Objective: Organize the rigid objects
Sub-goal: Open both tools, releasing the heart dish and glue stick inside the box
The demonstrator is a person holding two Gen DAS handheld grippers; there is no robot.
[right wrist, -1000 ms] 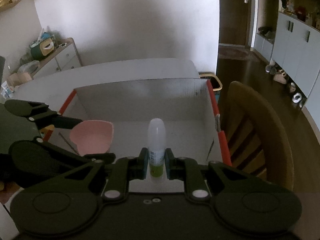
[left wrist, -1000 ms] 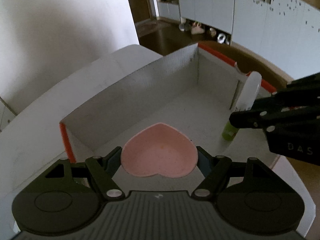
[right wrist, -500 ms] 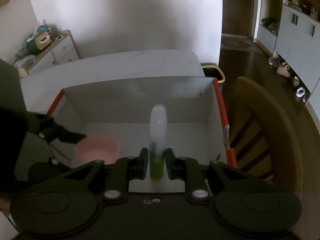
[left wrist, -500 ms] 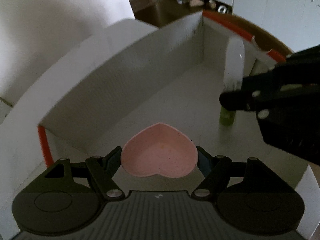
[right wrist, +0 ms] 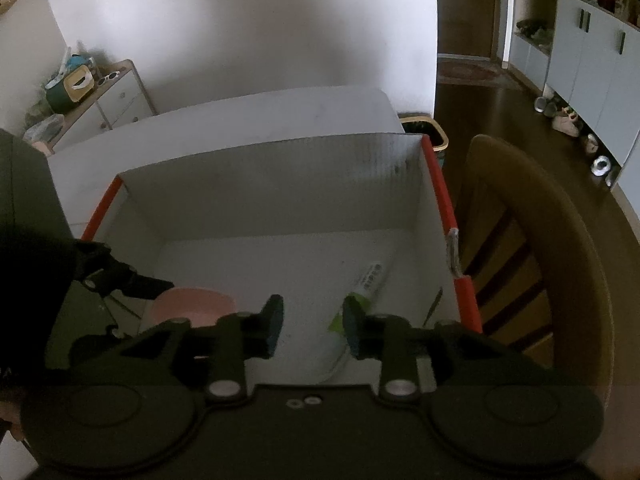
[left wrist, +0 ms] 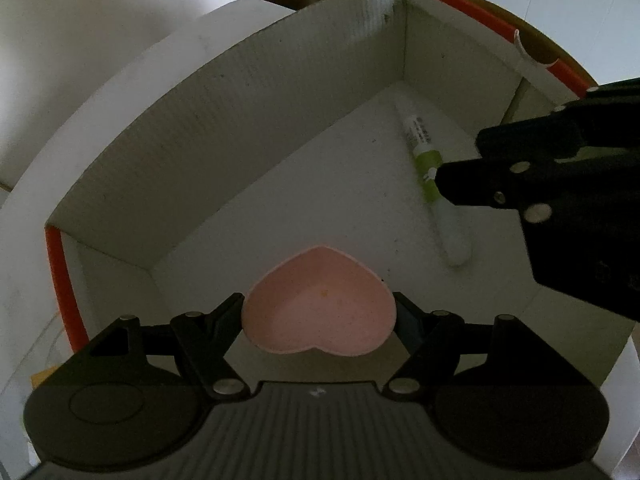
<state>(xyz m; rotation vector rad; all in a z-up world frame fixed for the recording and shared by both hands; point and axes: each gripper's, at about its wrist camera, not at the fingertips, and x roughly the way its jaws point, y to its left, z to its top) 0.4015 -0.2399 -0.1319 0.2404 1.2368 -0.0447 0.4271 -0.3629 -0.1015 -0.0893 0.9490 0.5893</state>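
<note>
My left gripper [left wrist: 319, 312] is shut on a pink heart-shaped dish [left wrist: 318, 312] and holds it low inside a white cardboard box [left wrist: 224, 120] with orange edges. The dish also shows in the right wrist view [right wrist: 192, 305]. My right gripper [right wrist: 314, 322] is open and empty just above the box floor; in the left wrist view it shows at the right [left wrist: 460, 184]. A white and green bottle [left wrist: 434, 184] lies on its side on the box floor under the right gripper; it also shows in the right wrist view [right wrist: 366, 284].
The box [right wrist: 280, 184] stands on a white table [right wrist: 240, 112]. A wooden chair [right wrist: 532, 240] is close on the right of the box. A small bin [right wrist: 424, 128] stands past the table's far corner. A dresser [right wrist: 112, 96] with clutter is at the far left.
My right gripper opened and let go of the bottle, which went from upright to lying on the box floor. Both grippers moved lower into the box. The left still holds the dish.
</note>
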